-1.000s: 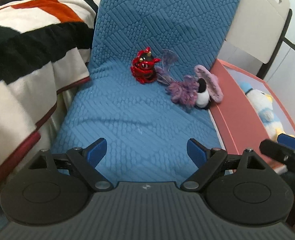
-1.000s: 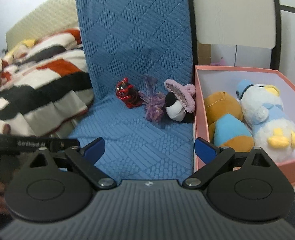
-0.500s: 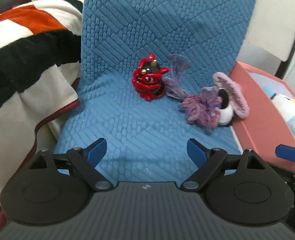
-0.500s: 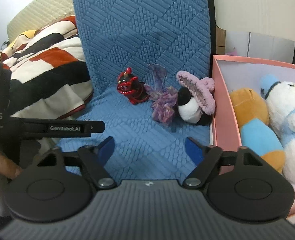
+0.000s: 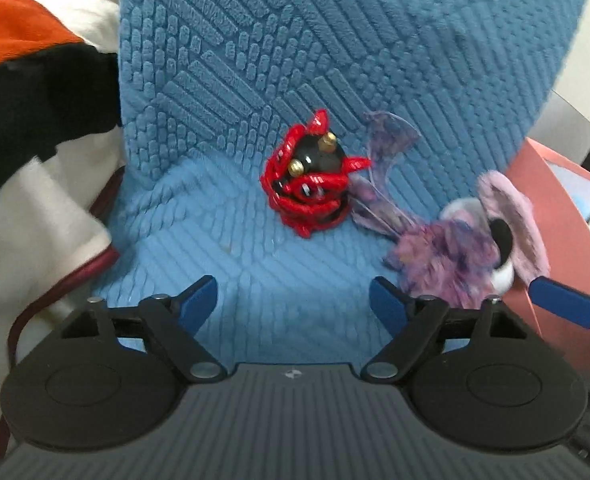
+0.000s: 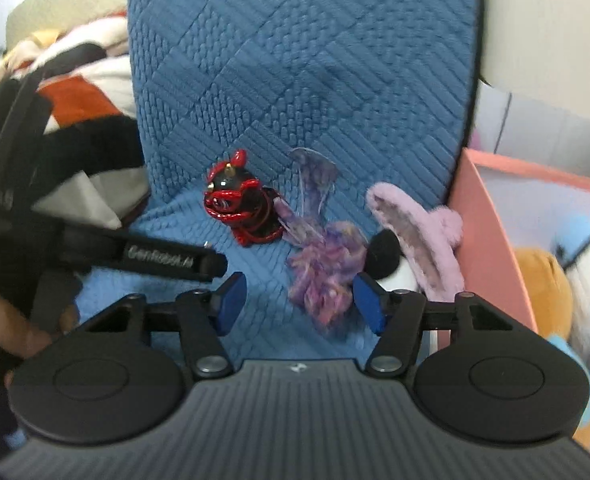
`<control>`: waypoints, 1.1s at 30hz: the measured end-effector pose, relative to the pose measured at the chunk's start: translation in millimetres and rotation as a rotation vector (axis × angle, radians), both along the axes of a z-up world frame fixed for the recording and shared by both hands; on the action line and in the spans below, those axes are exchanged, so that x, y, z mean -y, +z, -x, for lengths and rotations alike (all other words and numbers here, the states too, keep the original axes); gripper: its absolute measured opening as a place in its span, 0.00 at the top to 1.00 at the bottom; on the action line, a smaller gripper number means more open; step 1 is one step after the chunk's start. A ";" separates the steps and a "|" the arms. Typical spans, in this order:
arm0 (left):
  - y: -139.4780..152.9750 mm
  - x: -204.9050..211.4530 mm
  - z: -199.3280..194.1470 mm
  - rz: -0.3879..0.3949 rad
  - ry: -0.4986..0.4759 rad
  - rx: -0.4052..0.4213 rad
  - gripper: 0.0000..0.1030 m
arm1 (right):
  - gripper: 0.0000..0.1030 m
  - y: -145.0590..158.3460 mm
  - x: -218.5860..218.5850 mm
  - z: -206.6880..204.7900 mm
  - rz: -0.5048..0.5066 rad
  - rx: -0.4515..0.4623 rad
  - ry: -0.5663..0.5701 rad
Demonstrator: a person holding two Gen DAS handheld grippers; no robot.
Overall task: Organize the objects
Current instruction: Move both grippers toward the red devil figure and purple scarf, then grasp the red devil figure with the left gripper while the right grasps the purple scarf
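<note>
red-black pig figurine [image 5: 309, 184] upright on blue cushion | purple tassel [image 6: 327, 268] just beside | pink-hatted plush [image 6: 411, 236] against pink box [image 6: 487, 240]

Striped blanket [image 5: 35, 128] beside blue quilted cover [image 5: 335, 80].

"GenRobot.AI" on left gripper [image 6: 215, 266]
</note>
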State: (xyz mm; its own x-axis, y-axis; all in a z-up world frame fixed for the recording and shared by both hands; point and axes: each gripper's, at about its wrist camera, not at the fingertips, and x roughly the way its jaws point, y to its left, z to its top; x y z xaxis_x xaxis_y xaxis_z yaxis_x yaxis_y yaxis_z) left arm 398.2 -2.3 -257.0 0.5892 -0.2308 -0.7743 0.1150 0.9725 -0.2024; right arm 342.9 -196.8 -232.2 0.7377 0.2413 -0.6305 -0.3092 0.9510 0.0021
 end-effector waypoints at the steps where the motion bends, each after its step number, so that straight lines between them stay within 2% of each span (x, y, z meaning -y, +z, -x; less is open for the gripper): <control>1: -1.3 -1.0 -5.5 0.007 0.002 -0.003 0.21 | 0.40 -1.9 -3.5 -3.3 0.016 0.007 0.006; 5: -3.0 -2.9 -26.4 0.026 -0.010 -0.002 0.27 | 0.40 -11.7 -17.5 -20.6 0.117 0.031 0.027; 15: -5.0 -1.5 -65.7 0.067 -0.042 0.033 0.27 | 0.41 -35.5 -36.7 -51.3 0.313 0.077 0.081; 20: -9.7 4.5 -76.2 0.067 -0.047 0.039 0.27 | 0.41 -51.6 -44.8 -64.3 0.378 0.036 0.108; 21: -10.5 5.9 -78.3 0.063 -0.047 0.041 0.27 | 0.43 -53.8 -46.1 -65.7 0.388 0.030 0.114; 23: -12.3 7.9 -81.2 0.064 -0.049 0.041 0.27 | 0.52 -57.1 -49.7 -68.6 0.402 0.014 0.123; 27: -12.6 11.9 -81.8 0.060 -0.049 0.052 0.28 | 0.60 -62.6 -49.7 -71.4 0.412 -0.018 0.123; 29: -12.3 12.1 -79.1 0.056 -0.037 0.056 0.38 | 0.70 -63.6 -50.1 -72.4 0.419 -0.020 0.117; 33: -11.9 10.8 -75.5 0.065 -0.020 0.058 0.38 | 0.80 -62.6 -48.6 -73.1 0.409 -0.023 0.105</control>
State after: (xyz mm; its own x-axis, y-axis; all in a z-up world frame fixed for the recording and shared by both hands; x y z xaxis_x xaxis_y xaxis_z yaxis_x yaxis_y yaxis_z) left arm 473.7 -13.1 -268.9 0.6275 -0.2916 -0.7219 0.1476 0.9550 -0.2574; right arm 416.0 -148.2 -294.8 0.7069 0.0408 -0.7061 -0.4089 0.8382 -0.3609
